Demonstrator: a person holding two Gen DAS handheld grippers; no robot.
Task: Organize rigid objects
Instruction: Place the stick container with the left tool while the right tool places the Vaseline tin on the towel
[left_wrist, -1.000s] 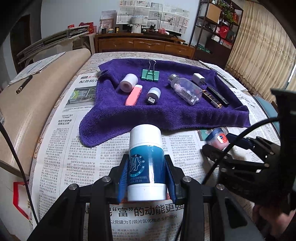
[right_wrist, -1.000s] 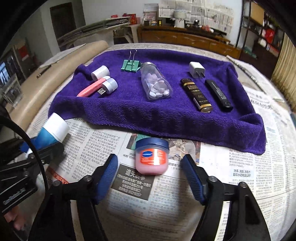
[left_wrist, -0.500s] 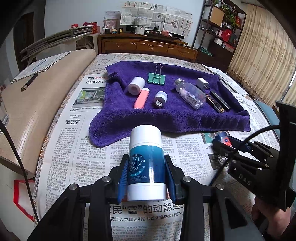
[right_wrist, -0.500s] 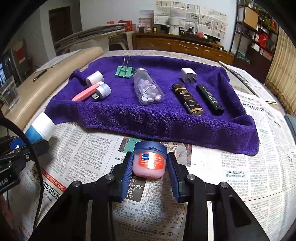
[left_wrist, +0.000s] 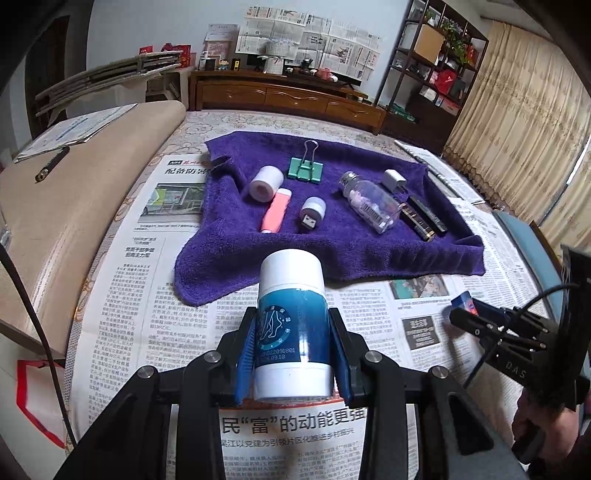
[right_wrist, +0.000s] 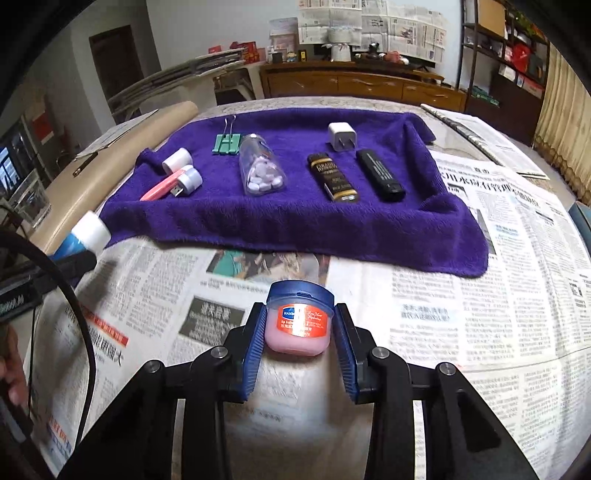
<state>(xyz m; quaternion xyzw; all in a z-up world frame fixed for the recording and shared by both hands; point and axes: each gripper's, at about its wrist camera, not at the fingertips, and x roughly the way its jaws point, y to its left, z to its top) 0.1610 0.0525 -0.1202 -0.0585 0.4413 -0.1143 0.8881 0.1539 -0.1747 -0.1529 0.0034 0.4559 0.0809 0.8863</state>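
Note:
My left gripper is shut on a blue bottle with a white cap, held above the newspaper in front of the purple towel. My right gripper is shut on a small pink balm jar with a blue lid, lifted above the newspaper. On the purple towel lie a green binder clip, a clear pill bottle, a white plug, a brown-gold tube, a black tube, a pink stick, a USB light and a white roll.
Newspaper covers the table around the towel. A beige padded rest runs along the left with papers and a pen on it. A drinking glass stands at the far left. A wooden cabinet and shelves stand behind.
My right gripper closed on the balm jar and lifted it off the newspaper. Both grippers pulled back and rose a little; the left kept holding the blue bottle.

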